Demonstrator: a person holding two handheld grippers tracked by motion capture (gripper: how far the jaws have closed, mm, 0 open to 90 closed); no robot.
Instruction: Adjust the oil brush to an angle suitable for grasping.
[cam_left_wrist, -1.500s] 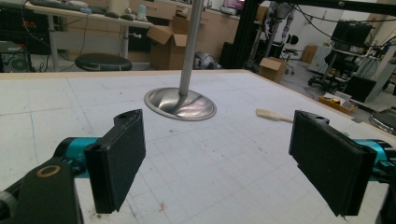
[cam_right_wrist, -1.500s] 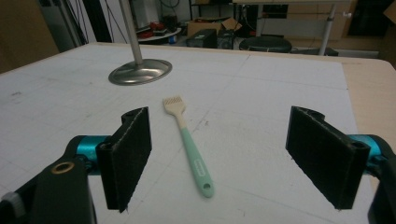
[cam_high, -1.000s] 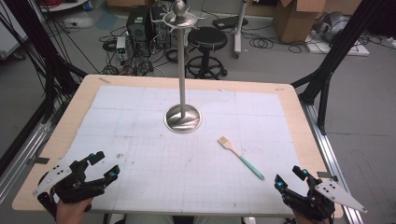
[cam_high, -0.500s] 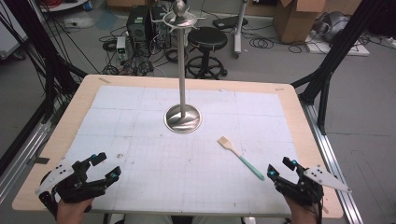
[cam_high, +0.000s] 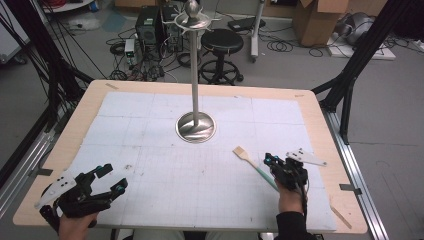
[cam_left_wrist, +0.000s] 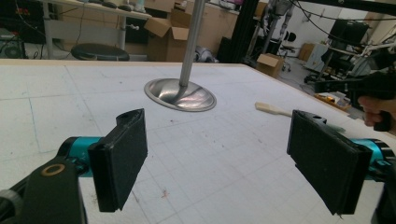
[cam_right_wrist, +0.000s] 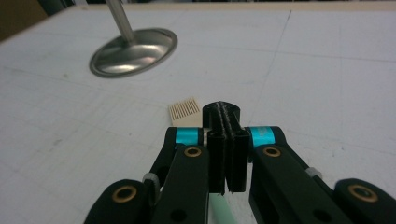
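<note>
Brush (cam_high: 253, 164) flat on the mat, right of the metal stand (cam_high: 195, 126), bristles toward it. Right gripper (cam_high: 278, 167) hovering just over the green handle, jaws pressed together on nothing. Left gripper (cam_high: 107, 180) spread wide, empty, near table corner. Looks light, thin, stiff, likely slick plastic. Best grabbed mid-handle, clear of the bristles; needs opening first.

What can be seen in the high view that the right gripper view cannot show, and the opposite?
High view alone: the left gripper held open near the table's front corner, and the stand's whole pole with its top. Right gripper view alone: the comb-like teeth of the brush up close, and the right gripper closed above its green handle. Both share the stand's round metal base and the white mat.
</note>
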